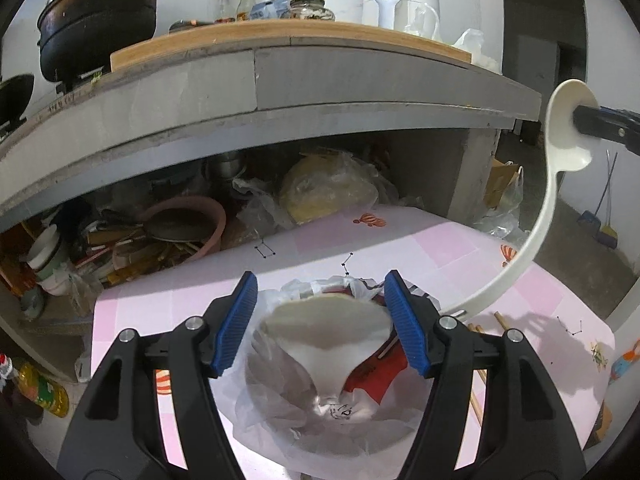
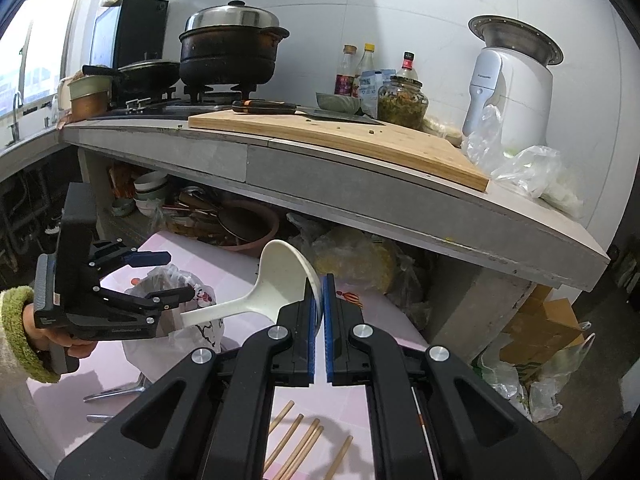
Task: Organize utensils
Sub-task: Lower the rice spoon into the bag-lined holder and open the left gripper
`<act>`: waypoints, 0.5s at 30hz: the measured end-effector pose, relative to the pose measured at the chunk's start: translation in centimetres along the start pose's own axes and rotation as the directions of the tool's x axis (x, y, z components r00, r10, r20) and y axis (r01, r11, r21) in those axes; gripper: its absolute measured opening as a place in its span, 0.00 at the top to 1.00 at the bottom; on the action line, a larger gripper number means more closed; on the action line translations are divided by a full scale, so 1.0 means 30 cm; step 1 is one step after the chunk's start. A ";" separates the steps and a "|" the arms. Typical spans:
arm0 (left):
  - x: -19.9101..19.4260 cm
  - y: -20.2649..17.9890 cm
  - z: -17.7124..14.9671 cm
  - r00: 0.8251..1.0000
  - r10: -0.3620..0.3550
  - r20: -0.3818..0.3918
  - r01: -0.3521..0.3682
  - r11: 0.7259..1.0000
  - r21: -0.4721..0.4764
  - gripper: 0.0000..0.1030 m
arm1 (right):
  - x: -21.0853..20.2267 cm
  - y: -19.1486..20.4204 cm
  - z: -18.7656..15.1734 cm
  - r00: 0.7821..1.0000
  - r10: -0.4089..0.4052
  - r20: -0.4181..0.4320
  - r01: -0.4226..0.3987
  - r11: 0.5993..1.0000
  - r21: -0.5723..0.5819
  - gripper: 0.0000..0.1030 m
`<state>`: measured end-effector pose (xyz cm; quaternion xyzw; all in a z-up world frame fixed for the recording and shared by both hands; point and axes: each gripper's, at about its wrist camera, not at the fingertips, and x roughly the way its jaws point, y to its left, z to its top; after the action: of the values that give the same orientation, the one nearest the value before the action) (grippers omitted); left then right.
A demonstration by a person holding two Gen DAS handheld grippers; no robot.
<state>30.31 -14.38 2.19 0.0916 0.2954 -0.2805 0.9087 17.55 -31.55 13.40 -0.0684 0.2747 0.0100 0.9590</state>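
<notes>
My left gripper [image 1: 322, 280] is shut on a white cup wrapped in a clear plastic bag [image 1: 328, 324], its blue pads against the rim on both sides. The cup rests on the pink table [image 1: 400, 240]. In the right wrist view the same gripper [image 2: 180, 274] straddles the bagged cup [image 2: 168, 280]. My right gripper [image 2: 321, 280] is shut on the bowl edge of a white ladle [image 2: 288, 272]. The ladle's handle points down-left, and its end lies close to the bag. In the left wrist view the ladle [image 1: 560, 132] hangs from the right gripper [image 1: 580, 120] at the right.
Wooden chopsticks [image 2: 300, 440] lie on the table in front of the right gripper, and metal utensils [image 2: 116, 394] lie at the left. A grey counter [image 2: 360, 184] with a cutting board [image 2: 340, 136] overhangs the table's far side. Bowls and a pink basin [image 1: 200, 220] fill the shelf beneath.
</notes>
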 end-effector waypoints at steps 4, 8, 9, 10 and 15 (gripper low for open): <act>0.001 0.015 -0.003 1.000 -0.008 -0.007 0.008 1.000 -0.021 0.38 | -0.008 0.004 0.006 1.000 -0.003 0.001 0.003 1.000 -0.004 0.96; -0.024 0.037 0.002 1.000 -0.018 0.010 0.018 0.999 -0.047 0.31 | -0.006 0.018 0.015 1.000 -0.002 -0.001 0.002 1.000 -0.017 0.96; -0.035 0.048 0.005 1.000 -0.020 0.016 0.021 0.998 -0.061 0.31 | -0.004 0.021 0.016 1.000 -0.001 -0.001 0.001 1.000 -0.020 0.96; -0.044 0.055 0.005 1.000 -0.022 0.020 0.024 0.997 -0.071 0.29 | -0.001 0.030 0.018 1.000 -0.002 -0.002 0.002 1.000 -0.027 0.96; -0.107 0.094 0.006 0.998 -0.027 0.051 0.033 0.993 -0.113 0.26 | 0.022 0.094 0.032 1.000 -0.019 -0.017 0.017 0.995 -0.103 0.96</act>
<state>29.86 -10.66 4.23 0.0283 0.2899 -0.2790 0.9151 18.45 -28.64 13.49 -0.1202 0.2819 0.0148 0.9518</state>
